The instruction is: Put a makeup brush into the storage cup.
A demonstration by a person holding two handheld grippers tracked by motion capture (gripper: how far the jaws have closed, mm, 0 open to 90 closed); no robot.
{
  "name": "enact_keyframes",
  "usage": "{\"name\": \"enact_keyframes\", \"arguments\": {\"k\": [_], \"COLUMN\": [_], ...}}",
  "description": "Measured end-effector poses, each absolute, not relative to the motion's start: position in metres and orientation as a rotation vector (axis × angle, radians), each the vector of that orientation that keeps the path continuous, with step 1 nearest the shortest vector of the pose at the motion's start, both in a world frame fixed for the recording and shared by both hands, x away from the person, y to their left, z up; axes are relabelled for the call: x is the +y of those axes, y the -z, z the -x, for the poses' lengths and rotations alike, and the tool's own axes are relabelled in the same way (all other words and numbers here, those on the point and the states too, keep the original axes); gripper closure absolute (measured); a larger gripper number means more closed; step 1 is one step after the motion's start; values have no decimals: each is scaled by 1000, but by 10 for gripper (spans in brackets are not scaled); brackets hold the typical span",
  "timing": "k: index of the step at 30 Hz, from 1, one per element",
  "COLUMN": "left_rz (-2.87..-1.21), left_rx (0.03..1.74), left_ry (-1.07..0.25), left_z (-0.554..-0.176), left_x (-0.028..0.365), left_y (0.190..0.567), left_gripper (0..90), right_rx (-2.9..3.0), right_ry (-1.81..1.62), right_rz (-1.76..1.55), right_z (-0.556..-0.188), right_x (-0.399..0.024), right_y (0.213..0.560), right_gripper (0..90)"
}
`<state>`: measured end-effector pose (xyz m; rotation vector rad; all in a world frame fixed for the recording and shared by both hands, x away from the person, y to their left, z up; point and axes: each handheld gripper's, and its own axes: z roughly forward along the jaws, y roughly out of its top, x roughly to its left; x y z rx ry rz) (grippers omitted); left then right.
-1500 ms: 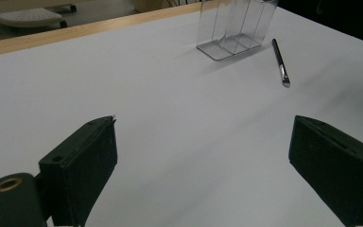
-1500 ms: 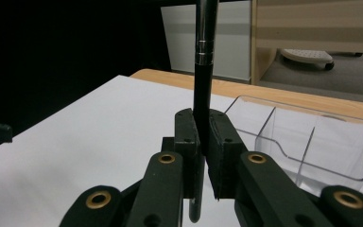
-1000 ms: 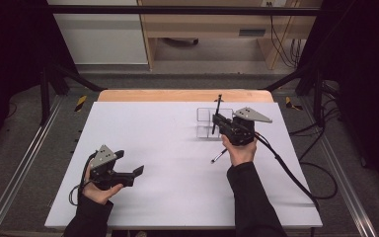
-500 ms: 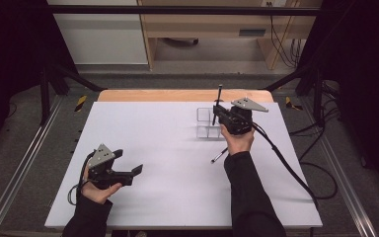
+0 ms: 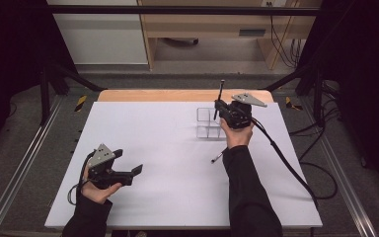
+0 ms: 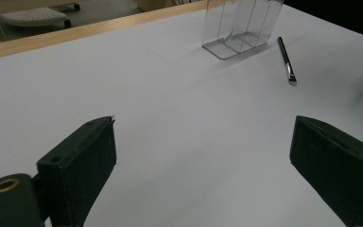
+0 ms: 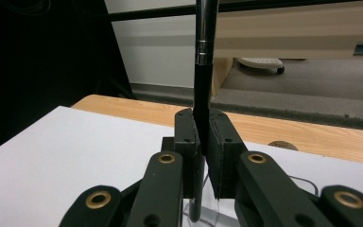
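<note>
Fingers of right gripper (image 5: 219, 108) clamp upright pen (image 7: 203, 71), seemingly above clear holder (image 5: 208, 123).

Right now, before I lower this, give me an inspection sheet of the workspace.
Surface: white tabletop with a wooden far edge, bare around the work.
Job's things: thin black brush held upright above the clear plastic divided holder; second black brush lying flat near it.
Clutter: nothing seen.
Grippers: right claw shut on the upright brush; left claw open, holding nothing.
Cables: black cable trails off the right edge.
Surroundings: wooden desk, dark floor.
</note>
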<state>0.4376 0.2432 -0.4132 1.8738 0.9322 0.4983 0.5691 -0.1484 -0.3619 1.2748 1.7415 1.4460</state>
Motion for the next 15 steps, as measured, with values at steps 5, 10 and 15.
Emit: {"name": "enact_keyframes", "arguments": {"k": [5, 10, 15], "left_rz": [-1882, -1881, -1882], "left_rx": [930, 929, 929], "left_ry": [-500, -501, -502], "left_z": [-438, -438, -438], "left_x": [243, 243, 242], "left_y": [414, 413, 414], "left_gripper": [72, 72, 73], "right_rx": [1731, 1733, 1732], "right_ry": [-1433, -1418, -1400], "right_rz": [-1293, -1304, -1311], "right_z": [-576, -581, -585], "right_x": [-148, -145, -143], "right_y": [365, 370, 375], "right_gripper": [836, 836, 836]}}
